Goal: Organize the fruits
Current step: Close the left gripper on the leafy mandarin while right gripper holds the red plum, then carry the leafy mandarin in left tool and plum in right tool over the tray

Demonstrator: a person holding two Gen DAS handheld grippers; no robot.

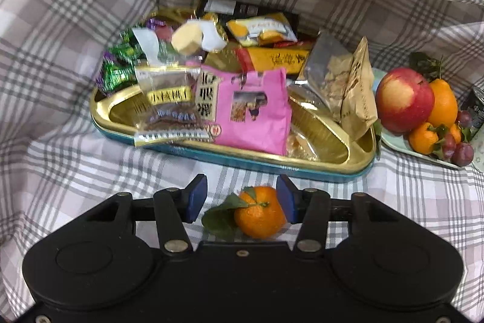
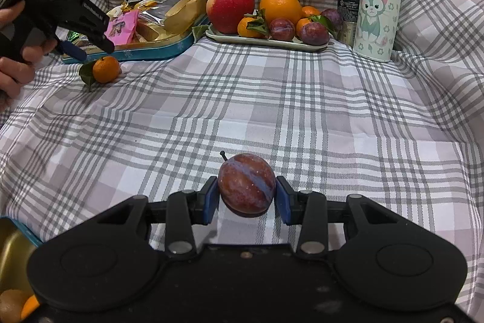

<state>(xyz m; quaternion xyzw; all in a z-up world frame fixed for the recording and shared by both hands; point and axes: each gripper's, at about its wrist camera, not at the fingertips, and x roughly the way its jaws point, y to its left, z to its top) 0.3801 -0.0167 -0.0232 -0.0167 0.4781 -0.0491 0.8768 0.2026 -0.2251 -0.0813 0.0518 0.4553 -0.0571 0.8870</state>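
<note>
Right wrist view, plum (image 2: 246, 186) clamped, stem (image 2: 224, 156) up-left — long axis crosswise.

snack tin (image 2: 157, 50) left of fruit plate (image 2: 266, 42) | bottle (image 2: 379, 2) right

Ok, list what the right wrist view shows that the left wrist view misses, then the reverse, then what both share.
Only the right wrist view: the right gripper clamped on a purple plum, a white cat-print flask with a green lid, and a hand holding the left gripper.

Only the left wrist view: the left gripper from behind, its open jaws straddling the small leafy mandarin, and green-foil sweets.

Both: that mandarin, the gold snack tin, the red apple on the pale fruit tray, the checked cloth.
</note>
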